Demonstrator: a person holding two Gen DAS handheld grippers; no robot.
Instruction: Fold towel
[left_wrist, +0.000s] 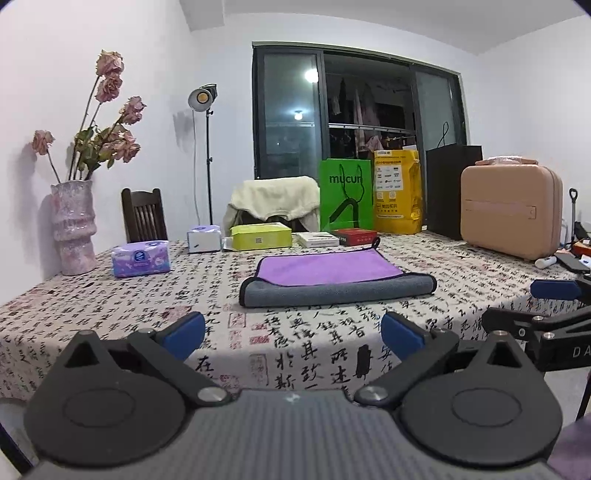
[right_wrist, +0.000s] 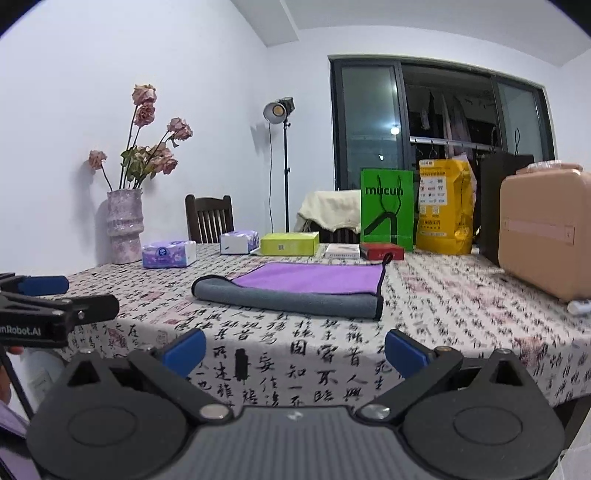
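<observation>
A soft microfibre towel (left_wrist: 334, 278) (right_wrist: 295, 290), purple on one face and grey on the other with thin dark binding along its edges, lies flat on the calligraphy-printed tablecloth (left_wrist: 147, 295) (right_wrist: 443, 302) near the middle of the table. Its near edge is turned over towards the far side, so a rounded grey band runs along the near side from left to right, and the purple face shows beyond it. A small dark hanging loop (left_wrist: 376, 242) (right_wrist: 387, 257) sticks up at the far right corner. The fabric looks smooth, without marked wrinkles.
</observation>
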